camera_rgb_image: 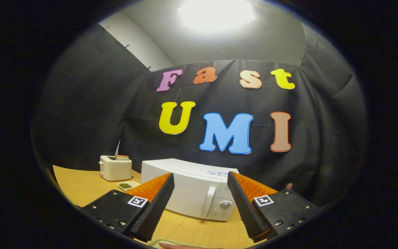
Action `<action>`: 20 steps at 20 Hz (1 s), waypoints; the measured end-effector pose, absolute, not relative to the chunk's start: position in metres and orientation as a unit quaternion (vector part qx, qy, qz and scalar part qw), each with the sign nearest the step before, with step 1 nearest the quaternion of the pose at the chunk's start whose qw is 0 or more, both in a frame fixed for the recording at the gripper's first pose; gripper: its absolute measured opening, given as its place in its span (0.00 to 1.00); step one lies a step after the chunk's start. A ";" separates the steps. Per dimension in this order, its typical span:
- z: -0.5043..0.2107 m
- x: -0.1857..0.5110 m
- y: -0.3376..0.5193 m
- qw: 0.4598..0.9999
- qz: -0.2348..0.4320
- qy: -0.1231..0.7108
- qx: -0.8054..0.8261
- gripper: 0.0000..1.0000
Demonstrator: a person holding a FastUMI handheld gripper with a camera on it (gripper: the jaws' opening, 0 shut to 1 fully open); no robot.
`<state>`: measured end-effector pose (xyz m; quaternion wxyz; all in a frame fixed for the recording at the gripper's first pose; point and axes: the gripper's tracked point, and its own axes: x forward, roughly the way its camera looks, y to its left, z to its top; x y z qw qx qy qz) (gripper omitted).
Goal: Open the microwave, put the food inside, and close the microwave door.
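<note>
Wooden table (81, 186) bears the white microwave (185, 190), door closed, just beyond the fingers. Gripper (200, 207) stands wide open, holding nothing. Food dish (129, 185) sits beside the toaster (115, 167). Opening step pending: next move must reach the door handle (208, 202).

My one strong light is a ceiling lamp (216, 14) overhead, blown out to a white glare. It falls off fast: the ceiling glows pale while the cloth wall stays dim. The microwave (188, 188) and tabletop (81, 183) are evenly lit and sharp. The fisheye bends straight lines near the rim. My tool (200, 195), jaws apart, looks slightly soft.
</note>
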<state>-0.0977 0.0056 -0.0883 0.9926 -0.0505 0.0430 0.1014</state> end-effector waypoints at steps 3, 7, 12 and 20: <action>-0.118 -0.094 0.013 0.992 0.095 0.050 -0.065 0.96; -0.170 -0.084 0.022 0.989 0.095 0.088 -0.075 0.92; -0.214 -0.056 0.014 0.985 0.077 0.145 -0.045 0.92; -0.247 0.007 0.000 0.986 0.041 0.161 -0.008 0.92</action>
